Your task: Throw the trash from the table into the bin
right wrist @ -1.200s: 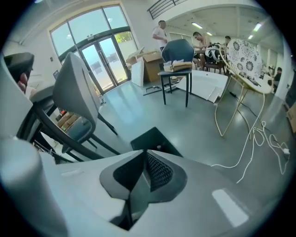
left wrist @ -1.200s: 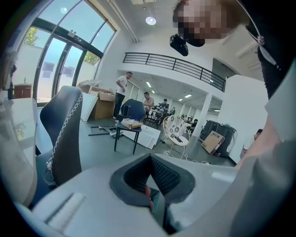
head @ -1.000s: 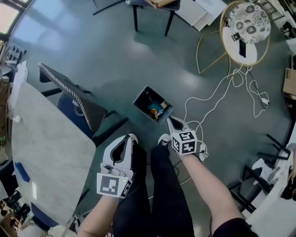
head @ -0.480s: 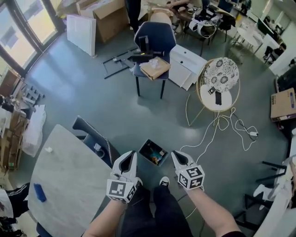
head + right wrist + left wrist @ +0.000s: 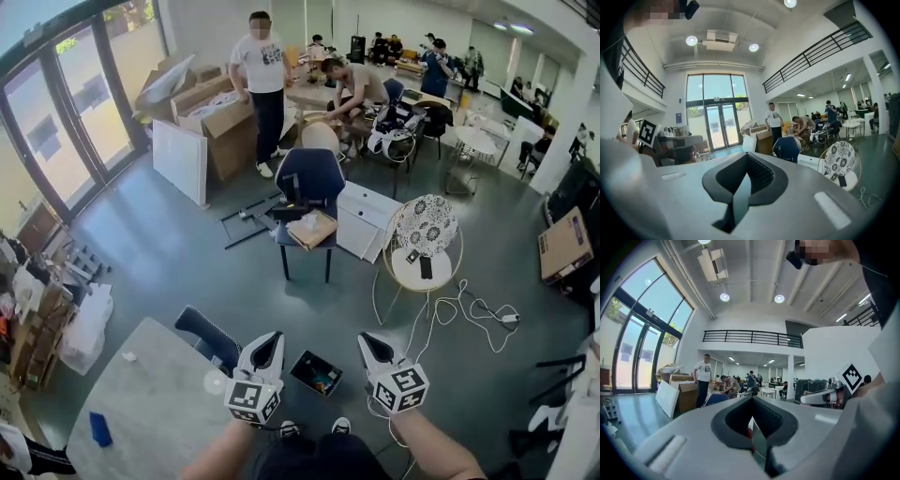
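Both grippers have come up from low over the bin, and the head view has lifted from the floor to take in the room. Now the left hand-held gripper (image 5: 269,339) is clenched, jaws together with nothing between them, and the right hand-held gripper (image 5: 368,341) is clenched and empty too. They point ahead side by side, well apart. Between them in the head view the bin (image 5: 302,364) stands on the floor with coloured trash (image 5: 324,380) inside. Left of it, past a dark chair (image 5: 208,337), lies the surface (image 5: 150,403), bearing a blue thing (image 5: 99,428) and a small white scrap (image 5: 128,356). Farther off stand a blue chair (image 5: 310,176) and a round patterned stool (image 5: 422,225).
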